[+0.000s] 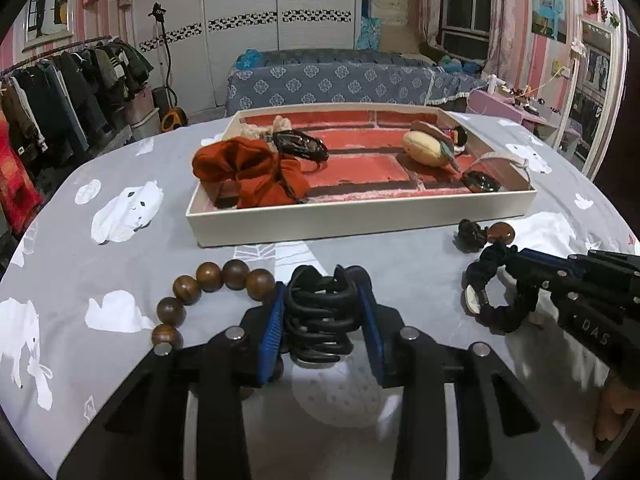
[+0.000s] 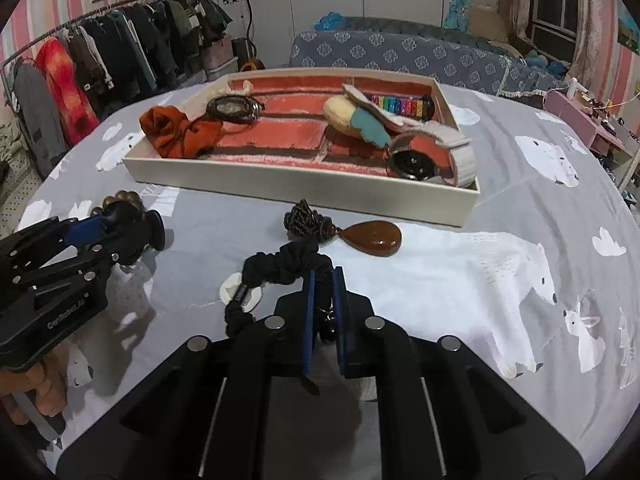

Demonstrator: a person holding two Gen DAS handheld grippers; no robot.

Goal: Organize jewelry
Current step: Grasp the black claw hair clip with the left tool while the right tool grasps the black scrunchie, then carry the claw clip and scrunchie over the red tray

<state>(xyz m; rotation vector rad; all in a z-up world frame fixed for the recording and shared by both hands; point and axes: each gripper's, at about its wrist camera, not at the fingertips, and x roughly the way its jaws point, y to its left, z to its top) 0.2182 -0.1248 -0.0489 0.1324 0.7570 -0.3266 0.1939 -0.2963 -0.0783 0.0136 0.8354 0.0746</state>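
My left gripper (image 1: 326, 300) pinches the claw clip (image 1: 320, 320); the right gripper (image 2: 324, 280) pinches the scrunchie (image 2: 280, 268). Risks: clip snags the beads (image 1: 208, 276), scrunchie drags the pendant (image 2: 374, 238).

We are in a home bedroom. Beyond the far edge of the tabletop (image 1: 120, 264), with its grey polar-bear cloth, we see a bed (image 1: 332, 80) under a blue patterned cover, a white wardrobe (image 1: 248, 4), a rack of hanging coats (image 2: 120, 48), pink striped walls (image 1: 544, 4) and a curtained window (image 1: 466, 4).
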